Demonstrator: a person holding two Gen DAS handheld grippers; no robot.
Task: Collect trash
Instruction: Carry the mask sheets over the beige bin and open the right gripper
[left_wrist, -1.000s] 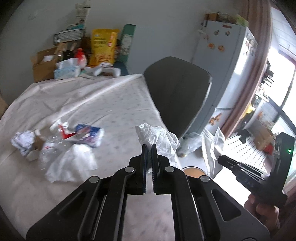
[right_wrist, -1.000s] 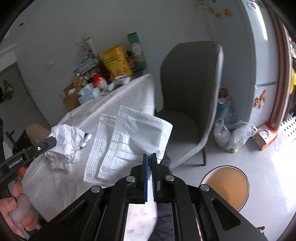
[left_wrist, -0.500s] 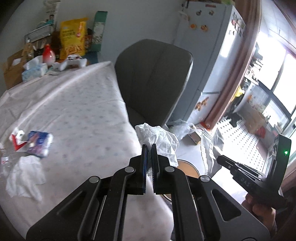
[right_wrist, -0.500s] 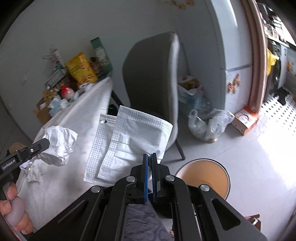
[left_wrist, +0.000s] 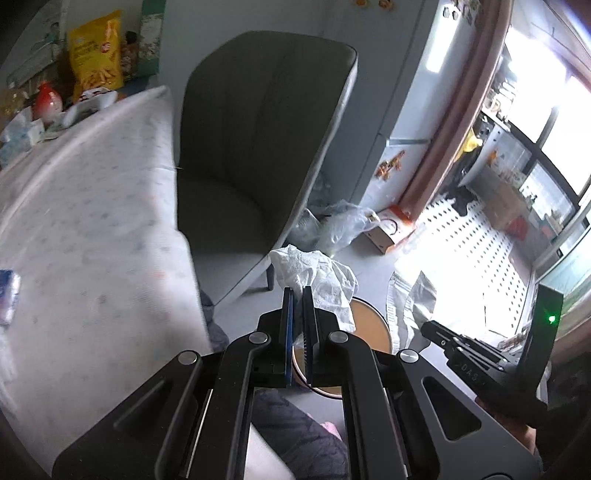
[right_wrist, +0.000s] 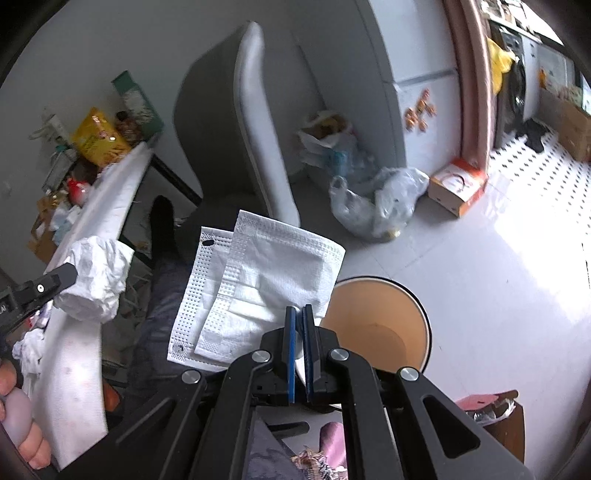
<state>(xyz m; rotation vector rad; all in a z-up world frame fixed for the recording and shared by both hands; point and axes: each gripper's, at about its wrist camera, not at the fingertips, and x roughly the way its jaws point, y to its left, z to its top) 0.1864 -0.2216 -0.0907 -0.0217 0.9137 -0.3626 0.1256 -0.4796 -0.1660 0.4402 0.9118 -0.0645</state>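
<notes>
White embossed napkin (right_wrist: 273, 280); tan bin (right_wrist: 380, 325); grey chair (left_wrist: 258, 147); tablecloth (left_wrist: 92, 221) seemingly dotted.

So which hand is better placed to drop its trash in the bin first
Right, probably. The right gripper holds its napkin beside the bin, its fingertips at the rim. The left gripper holds its tissue further back, toward the chair.
</notes>
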